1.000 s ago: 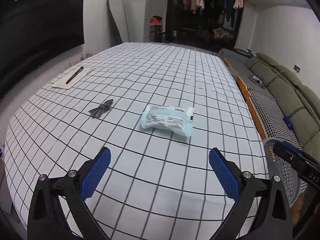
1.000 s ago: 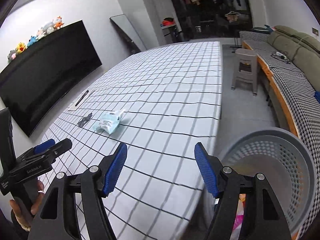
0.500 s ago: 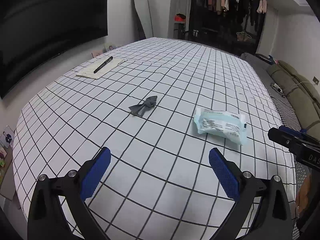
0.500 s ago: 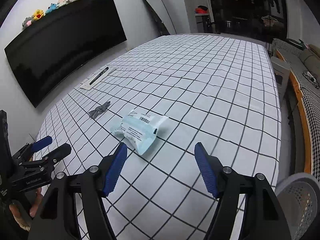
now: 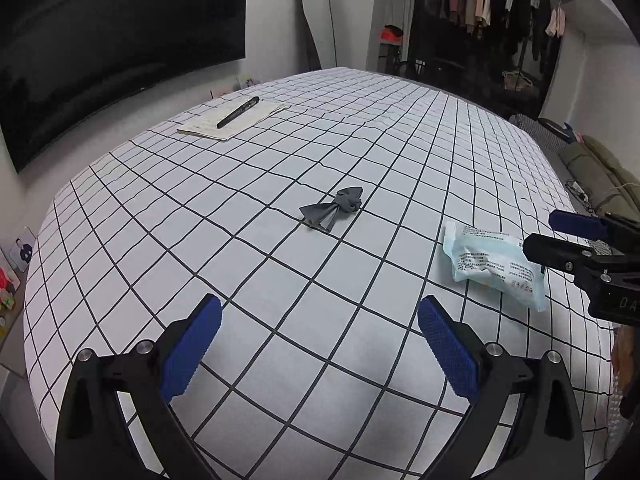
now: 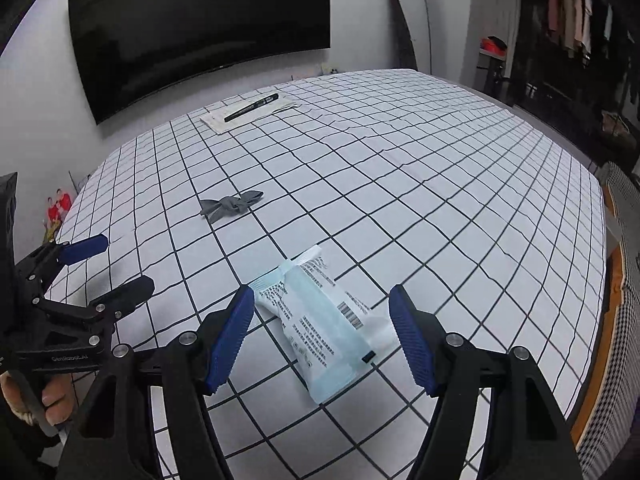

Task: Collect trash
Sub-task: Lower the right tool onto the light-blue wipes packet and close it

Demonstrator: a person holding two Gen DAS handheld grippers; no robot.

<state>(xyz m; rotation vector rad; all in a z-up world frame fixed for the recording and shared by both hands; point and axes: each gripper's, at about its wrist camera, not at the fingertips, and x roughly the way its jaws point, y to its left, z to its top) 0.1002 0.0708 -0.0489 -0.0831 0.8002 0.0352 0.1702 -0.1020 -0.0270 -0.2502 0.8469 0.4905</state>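
Two grippers are all we hold above the wide checked tablecloth [image 5: 280, 264]. On the far-left wall hangs a large dark screen [image 6: 192, 20]. Our right gripper [image 6: 322, 332] has its jaws spread, with the pale blue packet [image 6: 320, 332] lying flat on the cloth between the blue pads [image 6: 230, 336], not touching them. Our left gripper [image 5: 320, 356] also has its jaws spread, over bare cloth. Farther off, left of the packet, lies a small grey twisted wrapper [image 5: 334, 210]. At the far left, a black pen [image 5: 238, 112] rests on paper sheets [image 5: 224, 124].
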